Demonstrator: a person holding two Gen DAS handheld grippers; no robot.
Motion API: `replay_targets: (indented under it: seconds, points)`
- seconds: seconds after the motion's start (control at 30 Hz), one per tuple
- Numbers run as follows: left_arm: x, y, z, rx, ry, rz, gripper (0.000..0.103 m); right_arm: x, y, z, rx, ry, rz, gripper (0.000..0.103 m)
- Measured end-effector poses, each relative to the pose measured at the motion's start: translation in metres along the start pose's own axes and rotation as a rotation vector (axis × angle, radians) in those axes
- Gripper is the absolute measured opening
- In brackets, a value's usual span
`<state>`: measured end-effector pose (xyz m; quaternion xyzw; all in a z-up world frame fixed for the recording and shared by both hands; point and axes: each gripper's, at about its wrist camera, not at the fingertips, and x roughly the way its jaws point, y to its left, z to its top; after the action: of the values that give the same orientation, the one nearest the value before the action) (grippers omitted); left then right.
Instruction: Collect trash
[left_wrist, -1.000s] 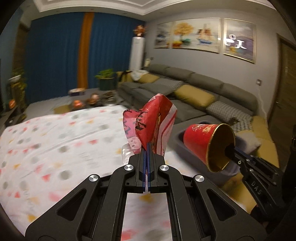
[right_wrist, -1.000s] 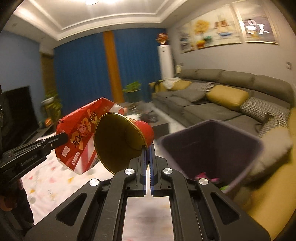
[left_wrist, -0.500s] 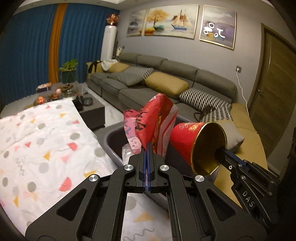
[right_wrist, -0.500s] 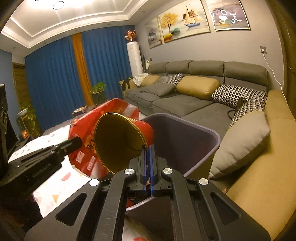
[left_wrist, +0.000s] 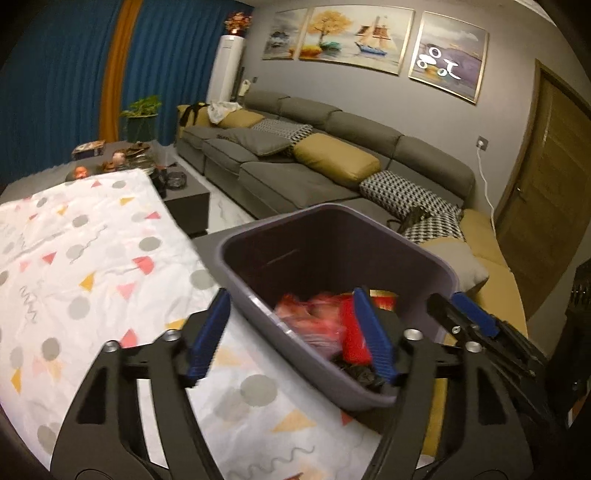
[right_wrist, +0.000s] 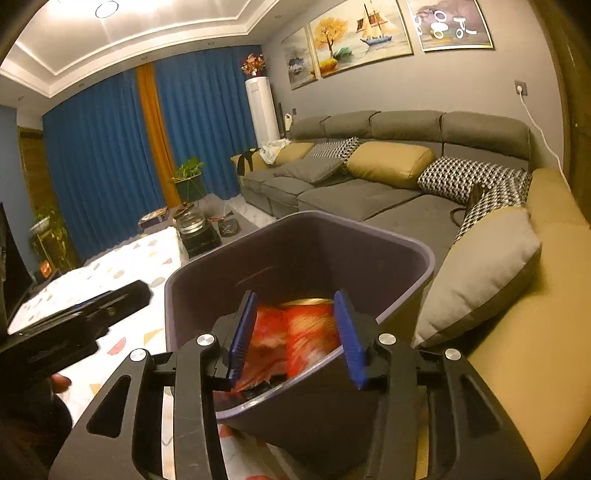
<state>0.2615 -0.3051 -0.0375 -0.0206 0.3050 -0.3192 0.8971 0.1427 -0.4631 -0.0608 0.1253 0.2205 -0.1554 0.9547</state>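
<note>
A dark purple trash bin (left_wrist: 255, 306) (right_wrist: 417, 254) stands at the table's edge. Inside it lie the red snack bag (left_wrist: 314, 325) (right_wrist: 273, 332) and the red cup with gold lining (left_wrist: 354, 332) (right_wrist: 314, 325), blurred as they drop. My left gripper (left_wrist: 291, 332) is open and empty over the bin's near rim. My right gripper (right_wrist: 295, 332) is open and empty above the bin. The right gripper also shows in the left wrist view (left_wrist: 476, 325), and the left gripper in the right wrist view (right_wrist: 74, 321).
A white tablecloth with coloured shapes (left_wrist: 74, 266) covers the table left of the bin. A grey sofa (left_wrist: 295, 177) with yellow and patterned cushions runs behind. A low coffee table (right_wrist: 199, 229) with small items stands further back.
Both grippers have opened over the bin. The snack bag and the red cup have left the fingers and fallen into the bin.
</note>
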Motion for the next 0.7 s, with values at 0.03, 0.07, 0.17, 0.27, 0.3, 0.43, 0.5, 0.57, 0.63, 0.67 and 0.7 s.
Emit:
replay_targets:
  seconds: [0.03,0.07,0.17,0.27,0.3,0.43,0.5,0.57,0.63,0.67,0.7]
  points:
    - [-0.006,0.003,-0.002,-0.001,-0.006,0.024,0.076,-0.003,0.001,0.0,-0.007,-0.005,-0.005,0.055]
    - [-0.01,0.003,-0.003,-0.001,-0.01,0.048,0.082,-0.007,0.003,-0.001,-0.016,-0.012,-0.012,0.06]
    - [-0.033,0.011,-0.009,0.011,-0.02,0.133,0.087,-0.022,0.013,-0.004,-0.059,-0.046,-0.032,0.075]
    - [-0.063,0.024,-0.019,0.009,-0.027,0.207,0.091,-0.036,0.024,-0.008,-0.103,-0.084,-0.048,0.087]
    - [-0.076,0.029,-0.024,-0.005,-0.034,0.236,0.092,-0.041,0.029,-0.01,-0.116,-0.089,-0.044,0.088]
    - [-0.12,0.042,-0.04,-0.04,-0.068,0.314,0.096,-0.053,0.044,-0.016,-0.143,-0.091,-0.03,0.097]
    - [-0.142,0.046,-0.05,-0.043,-0.094,0.355,0.096,-0.063,0.055,-0.019,-0.155,-0.091,-0.02,0.097]
    - [-0.16,0.047,-0.057,-0.045,-0.118,0.39,0.096,-0.072,0.066,-0.022,-0.16,-0.086,-0.01,0.097]
    - [-0.178,0.05,-0.065,-0.043,-0.131,0.425,0.097,-0.081,0.074,-0.025,-0.163,-0.087,-0.003,0.097]
    - [-0.186,0.051,-0.069,-0.042,-0.133,0.437,0.097,-0.087,0.08,-0.026,-0.168,-0.087,0.003,0.097]
    - [-0.194,0.053,-0.072,-0.043,-0.134,0.446,0.097,-0.093,0.084,-0.028,-0.169,-0.088,0.003,0.097]
